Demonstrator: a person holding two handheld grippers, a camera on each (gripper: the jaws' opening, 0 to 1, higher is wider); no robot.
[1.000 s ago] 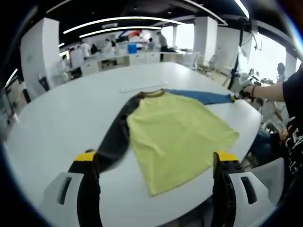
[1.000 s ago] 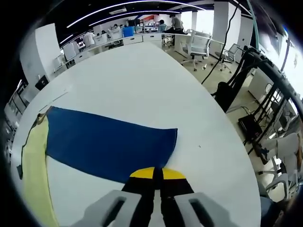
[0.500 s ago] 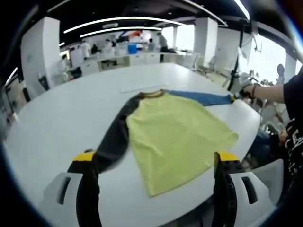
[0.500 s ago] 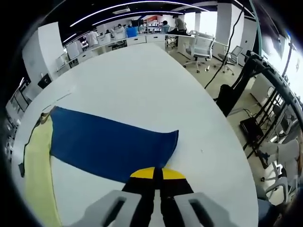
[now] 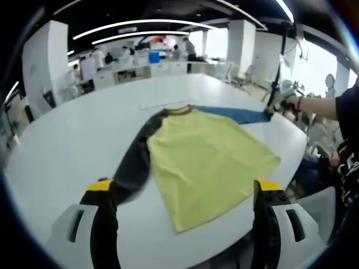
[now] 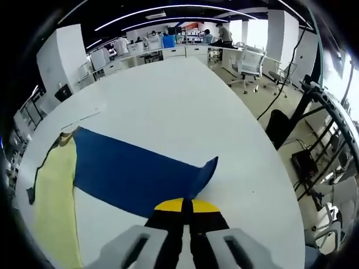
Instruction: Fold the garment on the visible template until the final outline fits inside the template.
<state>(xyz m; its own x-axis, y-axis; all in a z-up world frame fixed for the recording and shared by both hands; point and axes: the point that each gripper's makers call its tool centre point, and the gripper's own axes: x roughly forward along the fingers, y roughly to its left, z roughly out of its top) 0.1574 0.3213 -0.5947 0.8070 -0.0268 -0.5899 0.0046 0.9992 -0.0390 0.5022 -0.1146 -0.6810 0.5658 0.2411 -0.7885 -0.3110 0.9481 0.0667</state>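
Pinching blue sleeve (image 6: 134, 174), right gripper (image 6: 182, 206)

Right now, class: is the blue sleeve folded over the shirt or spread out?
Spread out: the blue sleeve lies flat away from the yellow body, only its cuff corner lifted where the right gripper, jaws shut, pinches it.

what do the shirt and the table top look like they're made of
The shirt looks like soft matte knit fabric: it lies limp, and the blue sleeve curls up at the cuff where the right gripper pinches it. The table looks like smooth white laminate or painted board with a faint sheen; I can't tell which.
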